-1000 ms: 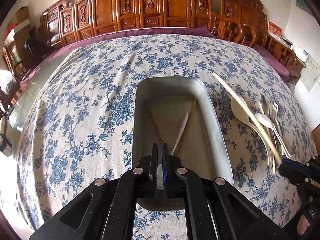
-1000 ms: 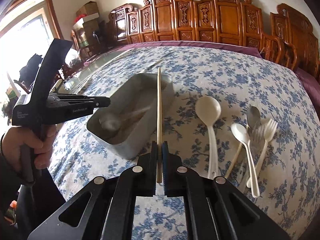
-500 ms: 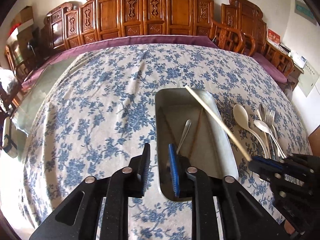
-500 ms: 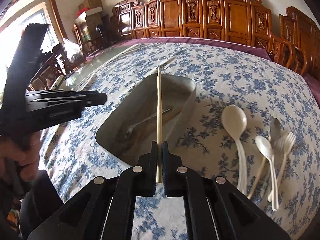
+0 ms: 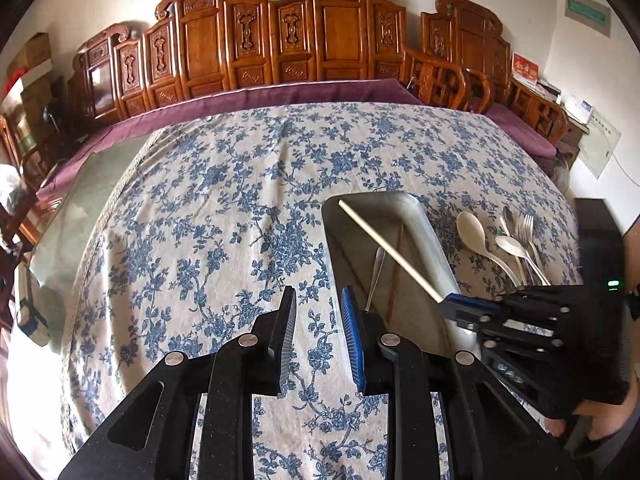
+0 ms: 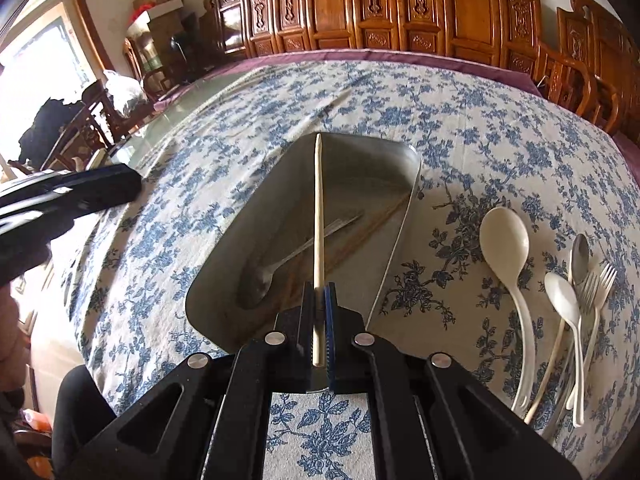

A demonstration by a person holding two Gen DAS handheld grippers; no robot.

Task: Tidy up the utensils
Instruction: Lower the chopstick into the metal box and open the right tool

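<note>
Chopstick (image 6: 318, 216), pale and straight, was pinched near its butt end between the closed jaws of the right gripper (image 6: 319, 320), its tip reaching out over the tray (image 6: 394, 240). From the left wrist view the same stick (image 5: 390, 254) slanted across the tray (image 5: 434, 248) from the right gripper (image 5: 460, 306). Inside the tray lay a metal spoon (image 6: 276, 266) and darker chopsticks (image 6: 360, 236). Left gripper (image 5: 318, 322) hovered over the cloth (image 5: 224, 216) just left of the tray, jaws parted and holding nothing. Right of the tray, on the cloth, lay a big cream spoon (image 6: 506, 248), a smaller white spoon (image 6: 564, 300), a metal spoon (image 6: 580, 252) and forks (image 6: 598, 284) in a loose bunch. Carved chairs (image 5: 320, 40) lined the far wall.
</note>
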